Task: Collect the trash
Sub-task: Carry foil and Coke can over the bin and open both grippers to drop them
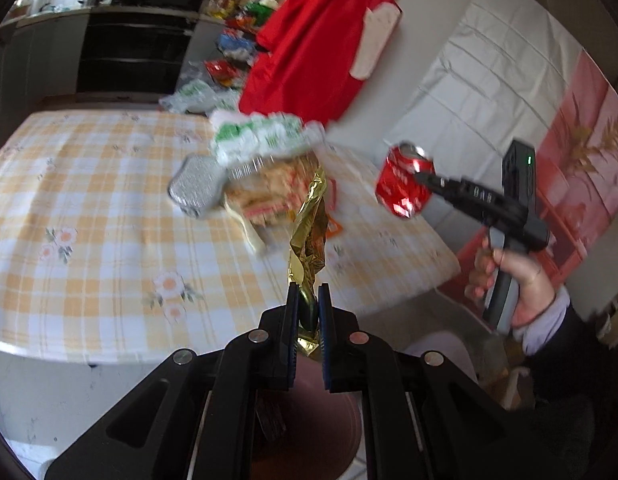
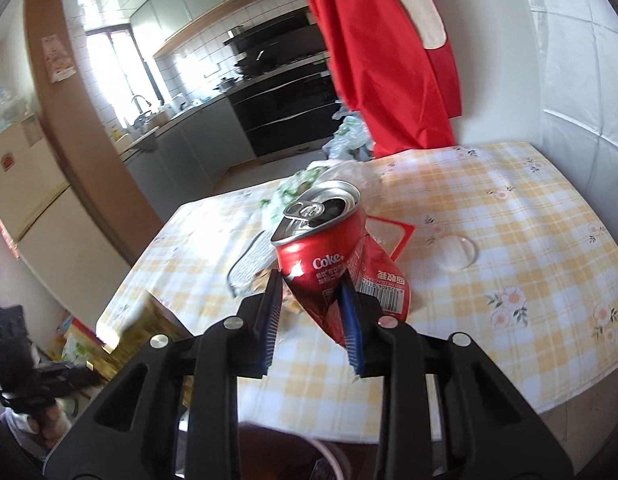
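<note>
- Left gripper [image 1: 307, 294]: jaws clamped on a crumpled gold foil wrapper [image 1: 309, 232], held just off the near edge of the checked table [image 1: 89, 220].
- Right gripper [image 2: 311, 286]: jaws pinching a dented red Coke can [image 2: 329, 256], lifted clear above the table.
- Foil tray [image 1: 195, 186] and green-white bag [image 1: 265, 138] lie mid-table.

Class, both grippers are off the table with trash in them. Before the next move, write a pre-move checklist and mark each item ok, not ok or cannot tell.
1. Left gripper pinches the gold foil wrapper: ok.
2. Right gripper clamps the crushed Coke can: ok.
3. Can lifted clear of the checked tablecloth: ok.
4. Foil's loose end free of the trash pile: cannot tell, motion blur.
5. Table emptied of trash: not ok, pile remains.
6. Bin position: cannot tell.
</note>
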Tool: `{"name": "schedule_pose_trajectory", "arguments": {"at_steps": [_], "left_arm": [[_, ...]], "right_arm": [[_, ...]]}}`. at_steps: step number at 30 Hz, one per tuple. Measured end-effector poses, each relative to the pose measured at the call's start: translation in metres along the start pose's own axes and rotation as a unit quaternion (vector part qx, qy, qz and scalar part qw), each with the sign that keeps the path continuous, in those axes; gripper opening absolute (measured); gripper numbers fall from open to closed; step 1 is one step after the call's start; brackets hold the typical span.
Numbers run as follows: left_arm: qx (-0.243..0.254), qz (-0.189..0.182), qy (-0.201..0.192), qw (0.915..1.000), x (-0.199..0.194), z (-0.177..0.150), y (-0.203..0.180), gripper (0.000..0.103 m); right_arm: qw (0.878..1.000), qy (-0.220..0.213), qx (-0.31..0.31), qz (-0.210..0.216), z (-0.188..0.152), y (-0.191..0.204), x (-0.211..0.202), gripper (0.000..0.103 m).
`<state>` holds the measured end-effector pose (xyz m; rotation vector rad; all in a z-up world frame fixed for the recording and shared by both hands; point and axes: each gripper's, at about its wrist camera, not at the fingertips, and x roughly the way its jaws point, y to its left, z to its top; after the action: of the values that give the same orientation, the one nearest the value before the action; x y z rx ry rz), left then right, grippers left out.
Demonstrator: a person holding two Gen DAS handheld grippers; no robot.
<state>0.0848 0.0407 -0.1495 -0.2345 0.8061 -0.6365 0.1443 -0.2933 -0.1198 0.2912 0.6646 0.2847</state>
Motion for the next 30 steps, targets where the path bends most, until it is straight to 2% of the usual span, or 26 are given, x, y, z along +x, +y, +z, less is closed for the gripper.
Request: {"name": "schedule_pose_trajectory", "arguments": {"at_steps": [6, 12, 22, 23, 24, 25, 28, 30], "left_arm": [[-0.016, 0.006, 0.060, 0.9981, 0.016, -0.043, 0.004, 0.009], [-0.007, 0.010, 0.108, 0.9940, 0.033, -0.063, -0.002, 0.009], [-0.013, -0.005, 0.122, 0.9925, 0.056, -0.062, -0.010, 0.010], [-0.011, -0.003, 0.120, 0.9927, 0.057, -0.062, -0.011, 0.012], [-0.012, -0.003, 0.119, 0.9928, 0.057, -0.060, -0.010, 0.028], [-0.020, -0.008, 0.111, 0.9936, 0.052, -0.057, -0.008, 0.049], [-0.042, -0.003, 0.070, 0.9967, 0.034, -0.047, 0.000, 0.066], [-0.049, 0.024, 0.044, 0.9976, 0.021, -0.038, 0.006, 0.077]], "right_arm": [[1.000, -0.001, -0.011, 0.012, -0.018, 0.011, -0.026, 0.031], [1.000, 0.012, -0.009, 0.016, -0.036, 0.013, -0.034, 0.031], [0.999, 0.042, -0.014, 0.029, -0.050, 0.020, -0.029, 0.031], [0.998, 0.044, -0.015, 0.031, -0.051, 0.021, -0.029, 0.031], [0.998, 0.046, -0.017, 0.032, -0.051, 0.022, -0.028, 0.031], [0.998, 0.049, -0.021, 0.034, -0.053, 0.024, -0.027, 0.031], [0.997, 0.058, -0.028, 0.040, -0.057, 0.029, -0.024, 0.031], [0.996, 0.070, -0.032, 0.045, -0.061, 0.033, -0.020, 0.031]]}}
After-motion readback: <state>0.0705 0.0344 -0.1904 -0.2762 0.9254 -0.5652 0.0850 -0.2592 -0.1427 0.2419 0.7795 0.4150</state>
